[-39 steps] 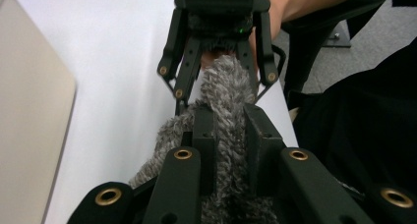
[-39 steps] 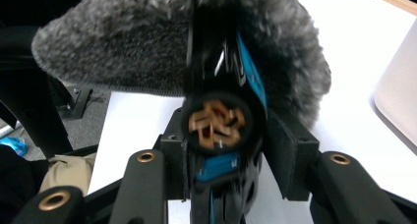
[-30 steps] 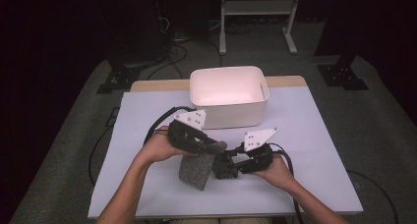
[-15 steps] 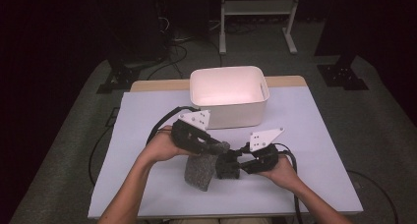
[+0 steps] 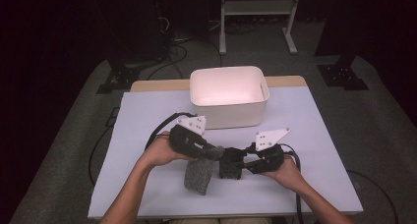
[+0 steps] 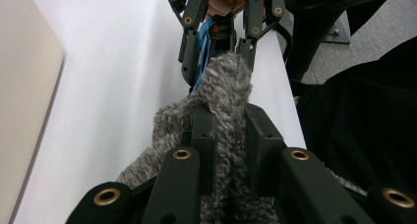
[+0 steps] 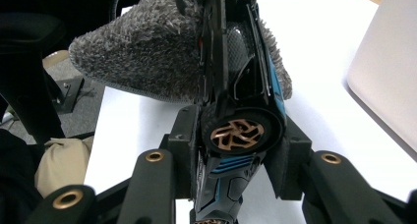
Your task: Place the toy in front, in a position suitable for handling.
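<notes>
Grey fuzzy cloth [image 5: 198,175] is pinched between the pressed-together jaws of the left gripper [image 5: 216,153], in front of the white bin [image 5: 229,97] on the person's side; its lower end hangs down to the white surface [image 5: 314,135]. Black toy car [image 7: 236,111] with blue stripes and bronze wheels is clamped on its sides by the right gripper [image 7: 236,150], held on edge just right of the cloth and touching it. In the left gripper view the cloth [image 6: 223,101] is seen meeting the right gripper [image 6: 221,32]. Bin stands well apart behind both grippers.
</notes>
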A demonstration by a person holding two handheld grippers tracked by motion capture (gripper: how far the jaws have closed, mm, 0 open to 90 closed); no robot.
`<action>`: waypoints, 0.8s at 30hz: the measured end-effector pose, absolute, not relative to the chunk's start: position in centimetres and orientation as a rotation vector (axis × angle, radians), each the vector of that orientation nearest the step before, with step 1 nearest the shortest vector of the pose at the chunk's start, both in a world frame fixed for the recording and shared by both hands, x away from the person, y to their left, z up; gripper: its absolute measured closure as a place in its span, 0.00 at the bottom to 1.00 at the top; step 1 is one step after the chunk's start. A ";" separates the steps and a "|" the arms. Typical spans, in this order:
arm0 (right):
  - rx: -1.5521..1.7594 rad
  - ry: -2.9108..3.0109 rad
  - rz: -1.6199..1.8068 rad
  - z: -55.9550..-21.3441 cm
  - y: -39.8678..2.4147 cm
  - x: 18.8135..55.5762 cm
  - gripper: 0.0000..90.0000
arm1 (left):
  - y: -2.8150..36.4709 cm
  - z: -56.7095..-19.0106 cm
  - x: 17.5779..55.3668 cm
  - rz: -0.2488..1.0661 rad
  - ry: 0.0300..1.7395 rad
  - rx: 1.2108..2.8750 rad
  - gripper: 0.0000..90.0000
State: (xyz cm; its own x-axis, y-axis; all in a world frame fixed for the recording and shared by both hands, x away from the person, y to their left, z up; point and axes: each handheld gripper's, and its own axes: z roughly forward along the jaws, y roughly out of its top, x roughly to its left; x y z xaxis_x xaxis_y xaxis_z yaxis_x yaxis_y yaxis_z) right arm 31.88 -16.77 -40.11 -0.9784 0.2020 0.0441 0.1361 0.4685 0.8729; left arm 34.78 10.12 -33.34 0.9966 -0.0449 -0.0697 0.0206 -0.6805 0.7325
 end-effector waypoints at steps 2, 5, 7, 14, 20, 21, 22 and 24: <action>0.314 2.639 1.555 -40.0 -16.8 31.9 0.67 | 9.9 -33.2 34.8 -0.104 -0.018 2.310 0.86; 0.311 2.633 1.566 -39.8 -16.8 31.9 0.67 | 9.7 -33.0 34.8 -0.097 -0.028 2.317 0.86; 0.310 2.635 1.566 -39.8 -16.7 31.9 0.67 | 9.5 -32.7 34.8 -0.095 -0.039 2.316 0.86; 0.326 2.646 1.552 -39.5 -16.8 31.9 0.66 | 8.8 -32.6 34.9 -0.108 -0.046 2.317 0.86; 0.312 2.641 1.536 -39.2 -17.1 31.6 0.67 | 8.6 -33.3 34.8 -0.126 -0.048 2.307 0.86; 0.309 2.640 1.532 -39.1 -17.2 31.5 0.67 | 8.5 -33.5 34.9 -0.132 -0.050 2.305 0.86; 0.309 2.640 1.528 -39.0 -17.2 31.5 0.67 | 8.4 -33.7 34.9 -0.139 -0.051 2.300 0.86; 0.299 2.647 1.503 -38.8 -17.4 31.4 0.66 | 8.2 -34.1 34.9 -0.142 -0.051 2.303 0.86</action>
State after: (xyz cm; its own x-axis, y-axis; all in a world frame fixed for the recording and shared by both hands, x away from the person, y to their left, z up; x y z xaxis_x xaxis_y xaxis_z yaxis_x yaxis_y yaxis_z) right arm 31.37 -17.39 -38.82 -0.9774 0.2100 0.0241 0.1282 0.4986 0.8573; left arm 34.91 8.22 -34.08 0.9929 -0.0826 -0.0860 0.0084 -0.6711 0.7413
